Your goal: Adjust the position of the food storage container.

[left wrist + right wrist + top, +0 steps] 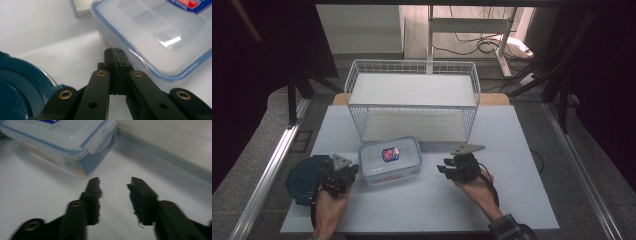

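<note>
A clear plastic food container [390,159] with a blue-rimmed lid and a red and blue label lies on the white mat, just in front of the wire basket. My left gripper [353,171] is at the container's left end, its jaws shut together with nothing between them; in the left gripper view [115,53] the tips sit close beside the container [155,32]. My right gripper [443,167] is a short way right of the container, jaws apart and empty. In the right gripper view [113,183] the container's corner [62,142] lies ahead to the left.
A white wire basket [412,100] with a pale board inside stands at the back of the mat [422,210]. A dark blue round object [304,177] lies by my left hand at the mat's left edge. Metal rails run along both table sides.
</note>
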`<action>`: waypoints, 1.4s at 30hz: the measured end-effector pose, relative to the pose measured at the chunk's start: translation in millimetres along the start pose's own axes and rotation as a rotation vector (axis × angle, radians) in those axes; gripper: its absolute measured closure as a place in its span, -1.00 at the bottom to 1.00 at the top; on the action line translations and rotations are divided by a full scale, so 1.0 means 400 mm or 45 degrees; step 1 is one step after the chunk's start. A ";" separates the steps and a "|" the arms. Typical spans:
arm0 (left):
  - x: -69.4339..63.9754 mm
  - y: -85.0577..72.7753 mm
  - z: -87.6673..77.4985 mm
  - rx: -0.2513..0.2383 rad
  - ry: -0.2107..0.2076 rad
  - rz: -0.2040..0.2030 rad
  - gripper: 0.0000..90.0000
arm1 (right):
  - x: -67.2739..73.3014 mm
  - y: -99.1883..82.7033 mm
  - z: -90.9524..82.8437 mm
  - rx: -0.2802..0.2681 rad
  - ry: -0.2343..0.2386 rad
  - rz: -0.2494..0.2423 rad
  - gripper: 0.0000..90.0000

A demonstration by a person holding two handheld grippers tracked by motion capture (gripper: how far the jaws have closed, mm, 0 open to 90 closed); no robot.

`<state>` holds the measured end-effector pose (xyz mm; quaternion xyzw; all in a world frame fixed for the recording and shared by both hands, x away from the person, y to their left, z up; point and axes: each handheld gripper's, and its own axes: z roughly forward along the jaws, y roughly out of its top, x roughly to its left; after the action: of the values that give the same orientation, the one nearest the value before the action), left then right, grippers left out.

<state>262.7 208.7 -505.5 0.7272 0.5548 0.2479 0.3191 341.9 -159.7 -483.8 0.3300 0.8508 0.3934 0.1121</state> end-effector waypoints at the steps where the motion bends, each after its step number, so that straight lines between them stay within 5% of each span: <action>1: 0.001 0.003 0.004 -0.001 -0.012 -0.010 1.00 | -0.005 0.012 0.014 0.002 0.009 -0.005 0.68; 3: -0.003 0.010 0.014 0.008 -0.005 -0.002 1.00 | -0.018 0.046 0.058 -0.001 0.023 -0.017 0.90; 10: -0.033 0.045 0.048 0.007 -0.040 0.026 1.00 | -0.044 0.080 0.136 0.071 -0.031 -0.026 0.99; 20: -0.021 0.095 0.104 -0.007 -0.121 -0.036 1.00 | -0.058 0.049 0.093 0.080 -0.002 0.001 0.99; 27: -0.025 0.116 0.130 0.012 -0.064 -0.033 1.00 | -0.066 0.055 0.091 0.050 -0.026 0.025 0.99; 32: -0.027 0.114 0.130 0.018 -0.094 -0.057 1.00 | -0.069 0.047 0.103 0.088 -0.021 0.015 0.99; 34: -0.030 0.110 0.131 0.042 -0.123 -0.049 1.00 | -0.059 0.041 0.101 0.094 -0.055 -0.013 1.00; 35: -0.040 0.101 0.145 0.096 -0.179 -0.034 1.00 | -0.058 0.036 0.090 0.112 -0.075 -0.028 1.00; 38: -0.066 0.093 0.146 0.089 -0.125 0.026 1.00 | -0.059 0.027 0.078 0.114 -0.065 -0.013 1.00; 42: -0.080 0.089 0.136 0.099 -0.182 0.026 1.00 | -0.049 0.009 0.052 0.135 -0.089 -0.015 1.00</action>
<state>316.2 161.0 -516.0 0.7604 0.5324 0.1770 0.3270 367.7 -158.5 -496.2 0.3439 0.8679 0.3353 0.1264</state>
